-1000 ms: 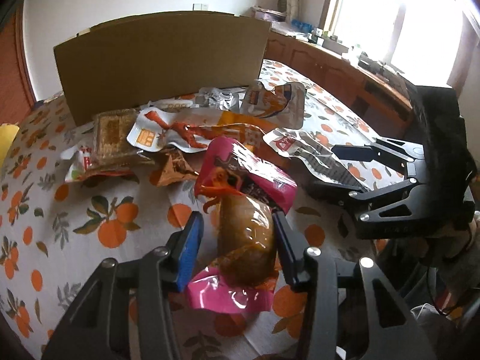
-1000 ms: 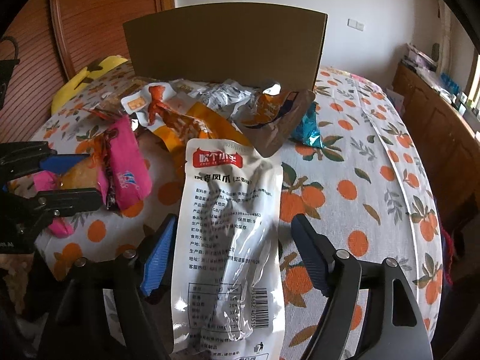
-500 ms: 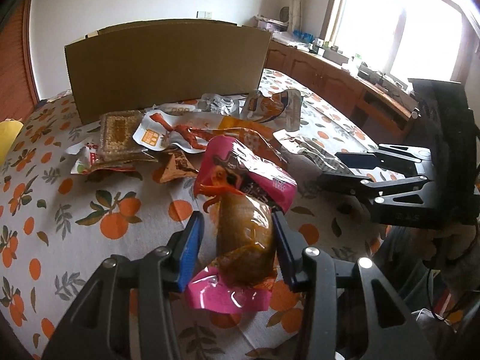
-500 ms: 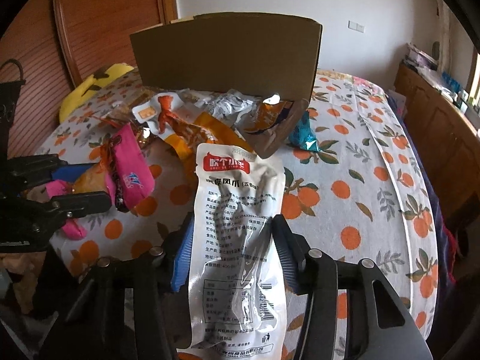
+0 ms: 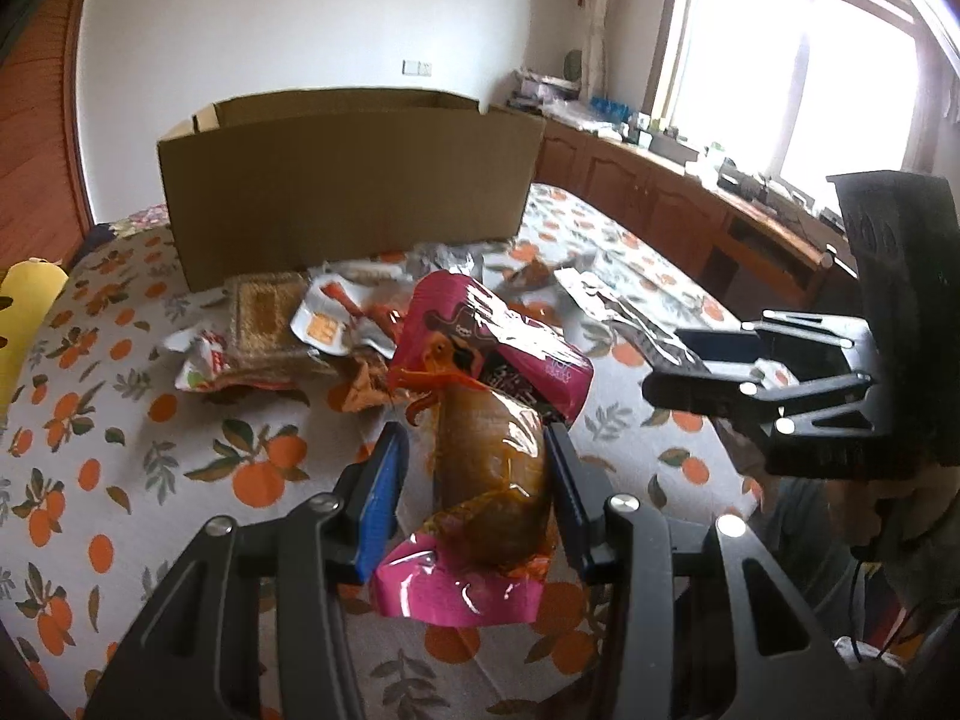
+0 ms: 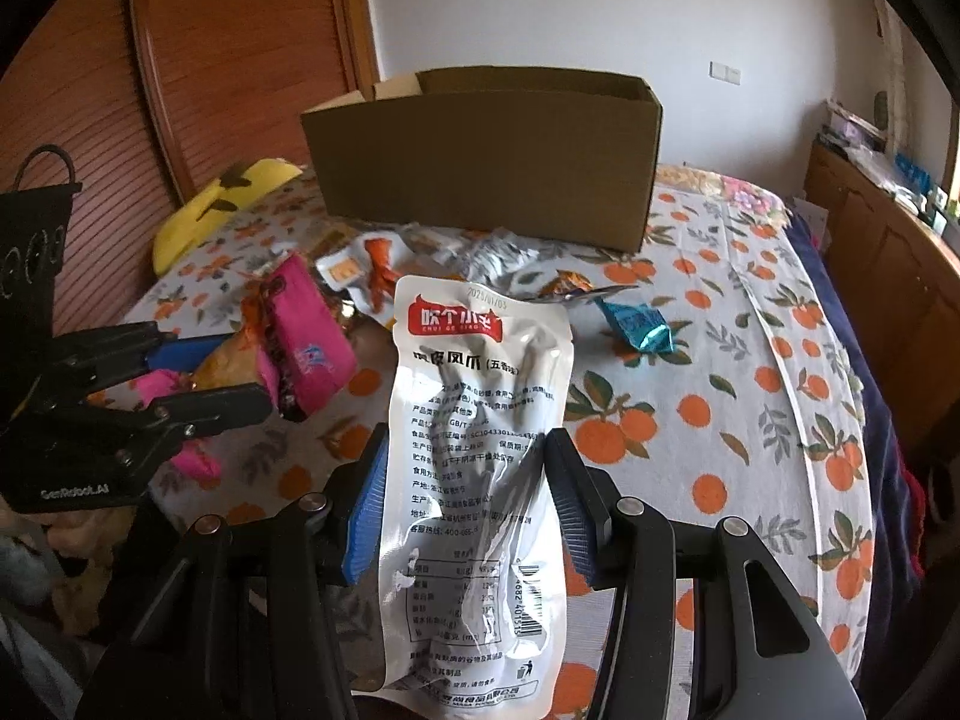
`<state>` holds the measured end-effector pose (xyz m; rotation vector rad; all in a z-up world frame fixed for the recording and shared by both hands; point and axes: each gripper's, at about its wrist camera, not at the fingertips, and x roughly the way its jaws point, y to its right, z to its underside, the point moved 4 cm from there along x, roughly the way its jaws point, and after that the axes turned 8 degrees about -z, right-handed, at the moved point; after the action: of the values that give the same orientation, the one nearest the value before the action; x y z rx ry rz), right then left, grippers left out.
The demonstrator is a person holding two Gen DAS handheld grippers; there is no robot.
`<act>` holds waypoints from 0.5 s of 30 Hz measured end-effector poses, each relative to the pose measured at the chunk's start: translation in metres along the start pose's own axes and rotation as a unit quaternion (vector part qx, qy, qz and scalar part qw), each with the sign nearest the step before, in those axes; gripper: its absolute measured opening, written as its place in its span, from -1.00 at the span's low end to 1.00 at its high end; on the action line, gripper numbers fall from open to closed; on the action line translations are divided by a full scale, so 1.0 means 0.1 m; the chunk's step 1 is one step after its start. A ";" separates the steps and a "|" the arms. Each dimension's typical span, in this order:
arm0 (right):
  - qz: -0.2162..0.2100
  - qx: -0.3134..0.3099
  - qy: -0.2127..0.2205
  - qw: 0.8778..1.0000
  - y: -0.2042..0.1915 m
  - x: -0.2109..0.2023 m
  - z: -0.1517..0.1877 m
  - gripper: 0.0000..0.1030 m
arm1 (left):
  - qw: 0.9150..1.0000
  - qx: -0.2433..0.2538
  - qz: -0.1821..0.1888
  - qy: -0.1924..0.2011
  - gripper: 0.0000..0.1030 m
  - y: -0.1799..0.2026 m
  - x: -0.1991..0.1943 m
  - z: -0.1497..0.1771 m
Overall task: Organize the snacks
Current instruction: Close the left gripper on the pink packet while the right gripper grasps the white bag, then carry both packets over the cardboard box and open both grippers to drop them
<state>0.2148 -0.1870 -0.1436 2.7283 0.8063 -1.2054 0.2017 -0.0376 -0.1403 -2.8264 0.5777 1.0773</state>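
Pink packet (image 5: 489,462): clamped in left gripper (image 5: 477,486), lifted over the bed's near edge.
Silver pouch (image 6: 474,456): pinched by right gripper (image 6: 465,495).
Right view only: teal wrapper (image 6: 636,324) beyond the pouch.
Cardboard box (image 5: 348,180): far side.

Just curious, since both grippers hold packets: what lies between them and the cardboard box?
A heap of loose snack packets lies on the orange-print cloth before the cardboard box, clearest in the left wrist view; a teal packet shows in the right.

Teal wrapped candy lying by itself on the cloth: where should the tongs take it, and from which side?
Grip the teal candy across its puffed middle, coming straight down from above. It lies flat on the tablecloth, apart from the pile, and its twisted ends look too thin and slippery to hold well.
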 end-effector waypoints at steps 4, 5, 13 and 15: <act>-0.002 -0.005 0.009 1.000 -0.04 -0.04 -0.06 -0.01 | 1.000 -0.006 -0.004 0.008 -0.13 -0.05 -0.02 -0.06; -0.003 -0.007 0.010 1.000 -0.05 -0.04 -0.09 -0.01 | 1.000 -0.008 -0.005 0.010 -0.13 -0.06 -0.02 -0.07; 0.004 -0.016 0.025 1.000 -0.01 -0.07 -0.28 -0.01 | 0.999 -0.016 -0.014 0.033 -0.13 -0.19 -0.06 -0.26; 0.005 -0.015 0.030 0.999 0.03 -0.08 -0.35 -0.01 | 0.999 -0.017 -0.017 0.040 -0.13 -0.23 -0.06 -0.35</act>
<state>0.2353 -0.1840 -0.1142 2.7528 0.8080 -1.1051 0.2274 -0.0211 -0.1119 -2.9102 0.5196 0.9811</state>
